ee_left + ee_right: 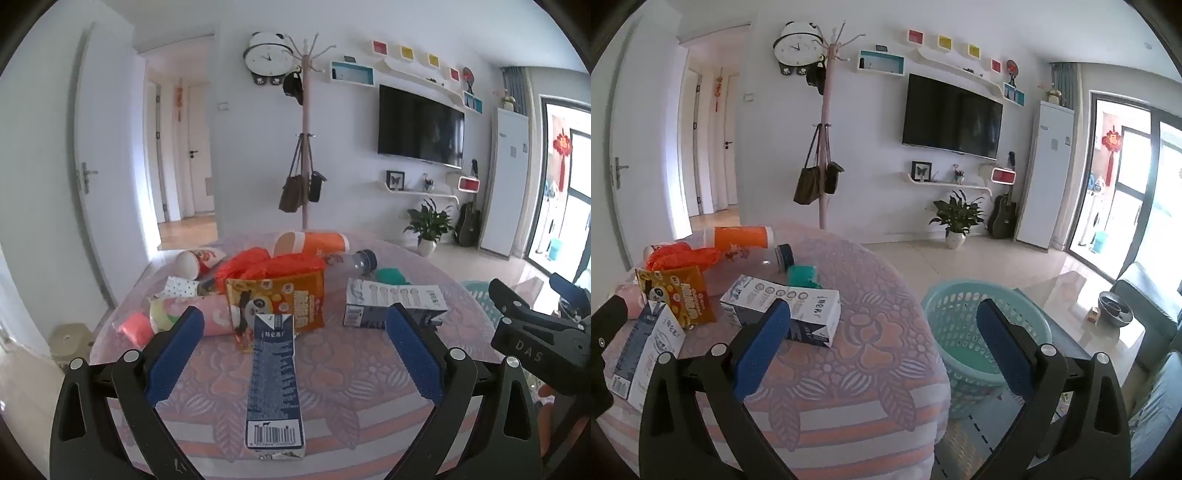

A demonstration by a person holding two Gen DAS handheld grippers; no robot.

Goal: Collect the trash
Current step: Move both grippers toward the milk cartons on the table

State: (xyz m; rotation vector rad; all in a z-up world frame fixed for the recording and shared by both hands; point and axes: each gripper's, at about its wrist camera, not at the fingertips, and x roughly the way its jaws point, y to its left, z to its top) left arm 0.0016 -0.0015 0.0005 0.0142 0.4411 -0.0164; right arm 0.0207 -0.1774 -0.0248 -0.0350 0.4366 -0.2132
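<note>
Tabletop (332, 373) trash, perhaps cartons (275, 380)

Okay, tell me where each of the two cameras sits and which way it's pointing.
Left wrist: on the left tongs, open, facing the table's trash; a milk carton lies between the fingers; the right tongs show.
Right wrist: on the right tongs, open, facing the table edge and teal basket.
Shared: both cartons, snack bag, TV.
</note>
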